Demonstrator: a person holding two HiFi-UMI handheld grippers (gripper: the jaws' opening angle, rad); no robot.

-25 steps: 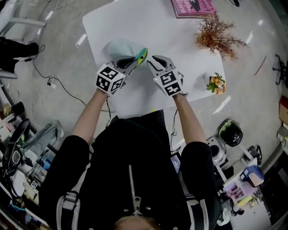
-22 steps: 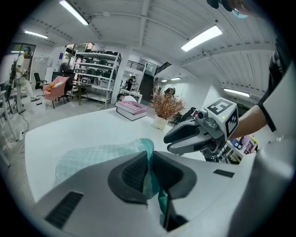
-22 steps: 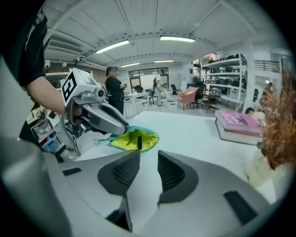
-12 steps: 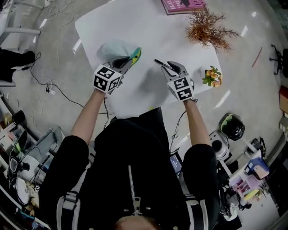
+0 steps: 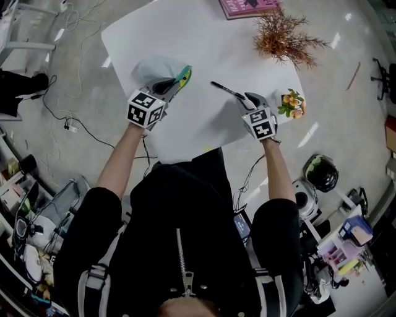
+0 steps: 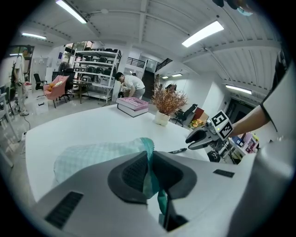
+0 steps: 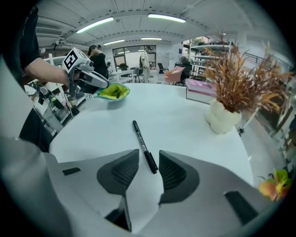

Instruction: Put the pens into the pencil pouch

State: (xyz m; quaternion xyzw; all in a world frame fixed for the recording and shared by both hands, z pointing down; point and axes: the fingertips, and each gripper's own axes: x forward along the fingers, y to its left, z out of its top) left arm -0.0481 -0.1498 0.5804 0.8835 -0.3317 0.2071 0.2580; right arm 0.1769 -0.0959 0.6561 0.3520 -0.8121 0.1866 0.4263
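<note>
A pale teal checked pencil pouch [image 5: 153,67] lies on the white table [image 5: 204,43]. My left gripper [image 5: 177,82] is shut on the pouch's green edge; in the left gripper view the fabric [image 6: 99,155] is pinched between the pads of that gripper [image 6: 149,173]. A black pen [image 5: 223,90] lies on the table to the right. My right gripper [image 5: 248,98] stands open over the pen's near end. Its jaws have just been opening, and in the right gripper view the pen [image 7: 143,147] runs between the tips of the gripper [image 7: 149,167] without touching the pads.
A dried plant in a white pot [image 5: 286,39] stands at the back right, with a pink book [image 5: 247,6] behind it. A small pot of orange flowers [image 5: 295,103] sits by the table's right edge, close to my right gripper. Cables trail on the floor at the left.
My right gripper has moved right, away from the pouch, and come down over the pen with its jaws wider. The left gripper has held still on the pouch.
</note>
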